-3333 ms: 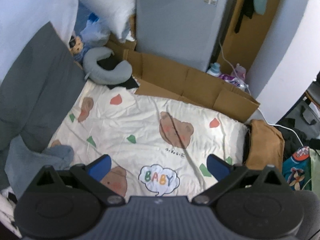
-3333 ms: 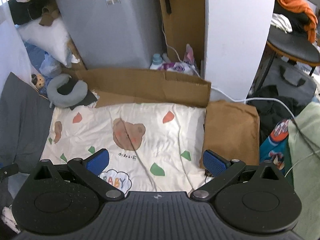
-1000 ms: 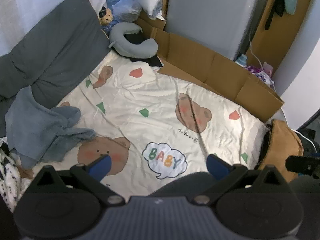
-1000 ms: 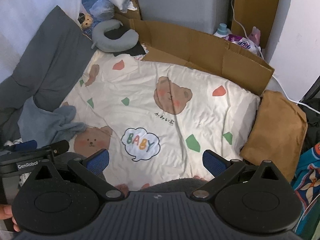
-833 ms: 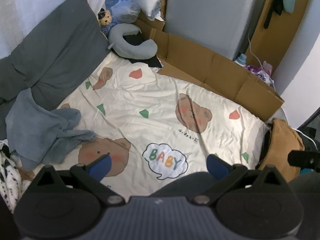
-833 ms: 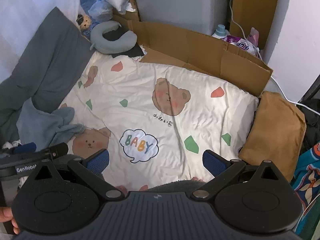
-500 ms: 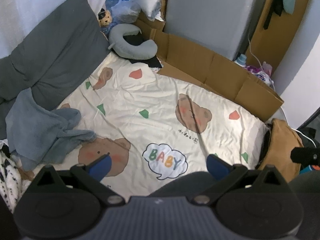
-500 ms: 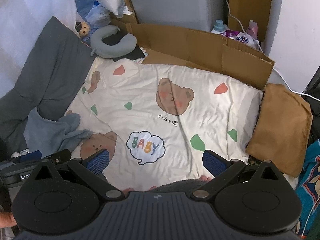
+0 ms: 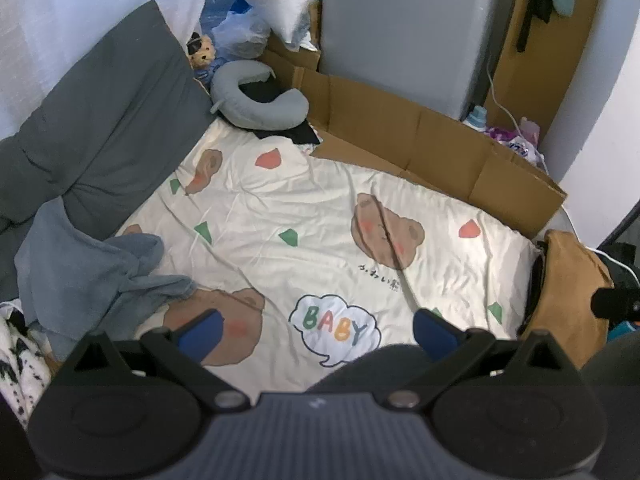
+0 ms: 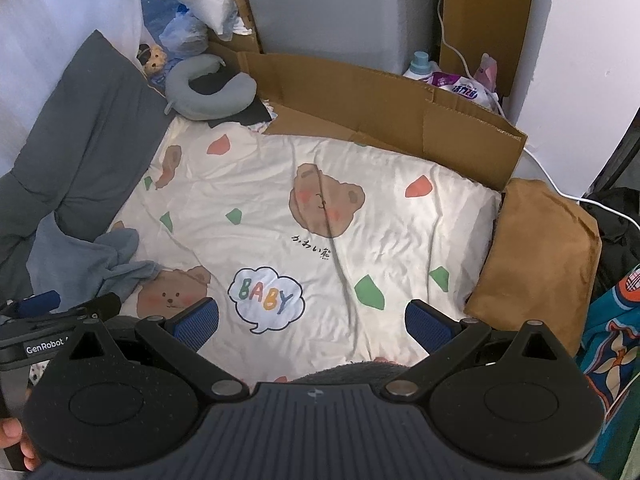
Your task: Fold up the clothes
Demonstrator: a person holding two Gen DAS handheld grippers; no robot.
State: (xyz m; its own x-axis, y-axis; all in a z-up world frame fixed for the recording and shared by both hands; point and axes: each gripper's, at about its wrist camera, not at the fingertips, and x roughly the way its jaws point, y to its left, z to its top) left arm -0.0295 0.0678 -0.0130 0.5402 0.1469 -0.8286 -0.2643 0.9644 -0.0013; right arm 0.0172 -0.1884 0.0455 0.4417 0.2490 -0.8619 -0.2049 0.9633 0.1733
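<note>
Both the left gripper (image 9: 316,326) and right gripper (image 10: 312,316) hover spread wide, empty; the crumpled blue-grey cloth garment (image 9: 86,264) lies far left of them, likely to bunch if pinched carelessly

Crumpled garment (image 9: 92,268) lies on the blanket's (image 9: 320,220) left edge.

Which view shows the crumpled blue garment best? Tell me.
The left wrist view: the blue garment lies large and nearly whole beside the bear-print sheet. The right wrist view shows it smaller, its near edge hidden behind the left gripper.
</note>
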